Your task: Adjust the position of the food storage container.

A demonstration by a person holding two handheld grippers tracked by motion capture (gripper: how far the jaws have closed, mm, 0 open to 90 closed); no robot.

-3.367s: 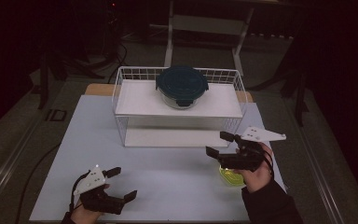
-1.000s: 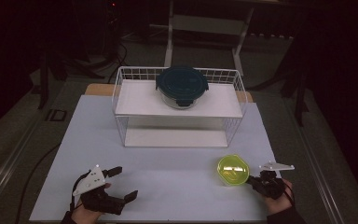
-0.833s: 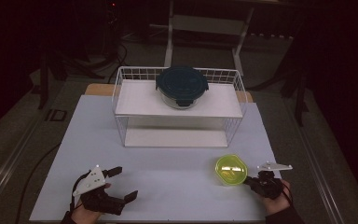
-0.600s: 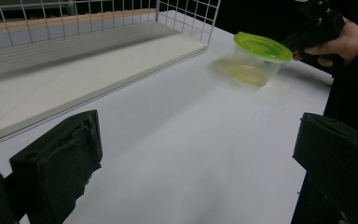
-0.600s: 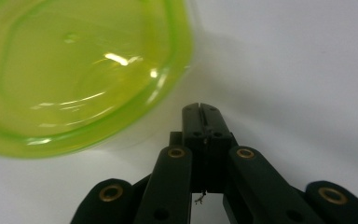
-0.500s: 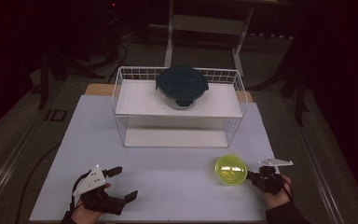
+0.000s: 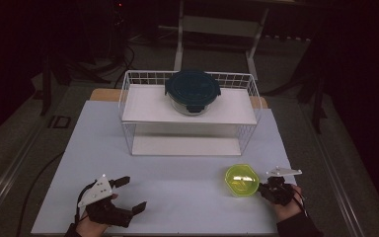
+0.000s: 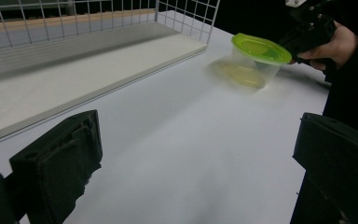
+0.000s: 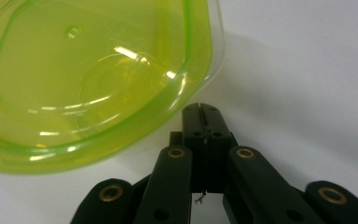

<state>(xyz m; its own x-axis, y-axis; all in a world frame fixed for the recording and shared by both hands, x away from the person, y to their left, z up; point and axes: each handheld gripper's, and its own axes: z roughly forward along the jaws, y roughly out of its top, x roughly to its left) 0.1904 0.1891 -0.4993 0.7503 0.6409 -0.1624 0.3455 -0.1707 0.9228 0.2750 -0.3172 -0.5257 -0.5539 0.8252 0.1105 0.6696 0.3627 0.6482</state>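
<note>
Left tongs point(image 7: 128, 195): near front-left corner of surface point(image 7: 177, 173), jaws spread wide, holding nothing. Wire rack point(image 7: 190, 111): toward far edge, bearing dark lidded container point(image 7: 192, 91). Green-lidded container point(image 7: 240, 179): near front-right corner. Right tongs point(image 7: 261, 187): jaws pressed together, empty, tips just beside container's rim.

A small clear plastic container point(image 7: 242, 180) with a lime-green lid stands upright on the white table, near the front right corner and in front of the wire rack's right end. The lid is on, rounded and many-sided, and the translucent walls taper toward the base.
</note>
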